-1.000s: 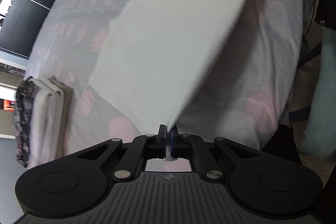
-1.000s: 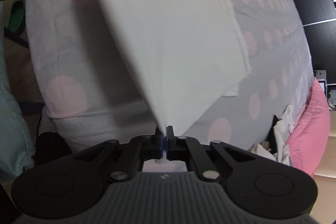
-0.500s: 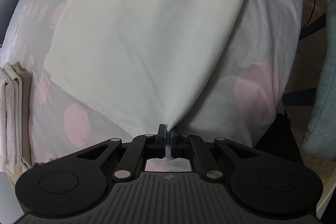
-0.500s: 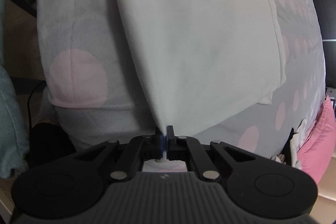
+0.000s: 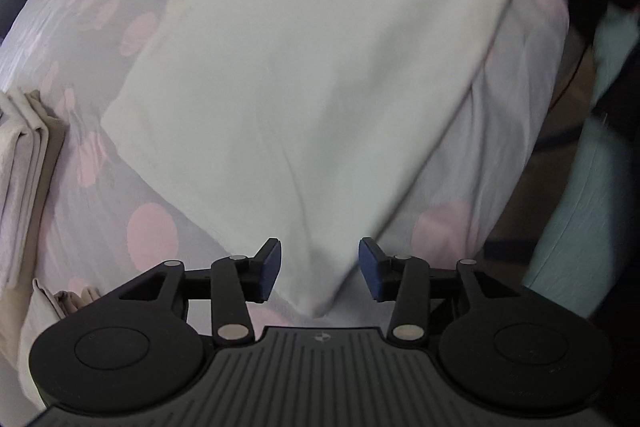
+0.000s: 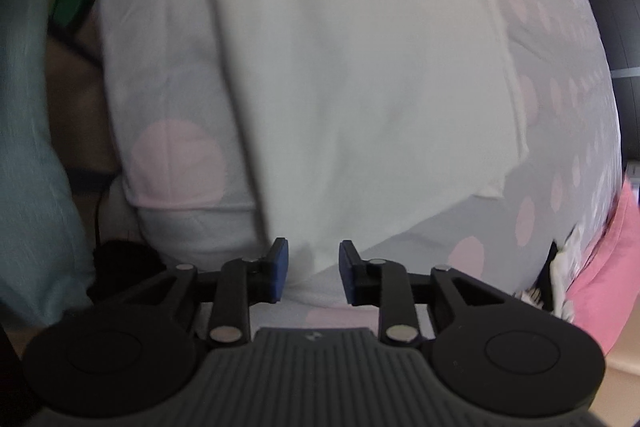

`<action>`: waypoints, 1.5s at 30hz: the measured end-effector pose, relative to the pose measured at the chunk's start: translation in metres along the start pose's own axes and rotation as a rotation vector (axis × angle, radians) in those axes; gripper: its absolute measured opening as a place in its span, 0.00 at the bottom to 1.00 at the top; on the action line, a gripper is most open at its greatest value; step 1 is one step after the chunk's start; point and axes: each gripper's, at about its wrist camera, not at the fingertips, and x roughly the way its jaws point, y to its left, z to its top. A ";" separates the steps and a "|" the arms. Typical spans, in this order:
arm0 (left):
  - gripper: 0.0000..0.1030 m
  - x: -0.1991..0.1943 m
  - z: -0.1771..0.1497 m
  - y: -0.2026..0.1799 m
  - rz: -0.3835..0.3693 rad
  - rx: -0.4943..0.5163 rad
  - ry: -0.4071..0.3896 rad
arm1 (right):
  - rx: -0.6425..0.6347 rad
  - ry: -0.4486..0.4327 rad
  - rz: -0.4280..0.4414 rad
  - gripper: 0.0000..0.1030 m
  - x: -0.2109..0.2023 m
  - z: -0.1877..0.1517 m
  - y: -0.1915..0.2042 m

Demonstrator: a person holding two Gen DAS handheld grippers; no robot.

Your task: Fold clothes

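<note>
Spotted bedsheet [image 5: 100,187] carries a white cloth [image 5: 320,87]; left gripper [image 5: 319,273] and right gripper [image 6: 313,271] have just spread their fingers, cloth corners lying loose between them

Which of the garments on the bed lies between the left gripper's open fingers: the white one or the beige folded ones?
The white garment: its corner sits between the left gripper, whose jaws have just opened. The beige folded stack lies apart at the left edge.
</note>
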 end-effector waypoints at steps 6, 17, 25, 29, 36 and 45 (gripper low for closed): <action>0.41 -0.006 0.026 0.043 -0.012 -0.263 -0.158 | 0.514 -0.088 0.116 0.34 -0.001 -0.013 -0.083; 0.41 0.032 0.042 0.111 0.026 -0.596 -0.237 | 1.268 -0.183 0.293 0.41 0.065 -0.058 -0.156; 0.41 0.050 0.045 0.128 0.096 -0.693 -0.169 | 1.545 -0.194 0.317 0.45 0.122 -0.065 -0.180; 0.41 0.054 0.050 0.131 0.105 -0.698 -0.163 | 1.586 -0.202 0.325 0.46 0.141 -0.061 -0.184; 0.41 0.062 0.059 0.131 0.126 -0.683 -0.154 | 1.535 -0.223 0.261 0.35 0.152 -0.040 -0.179; 0.41 0.047 0.050 0.139 0.157 -0.730 -0.200 | 1.478 -0.264 0.272 0.08 0.114 -0.027 -0.183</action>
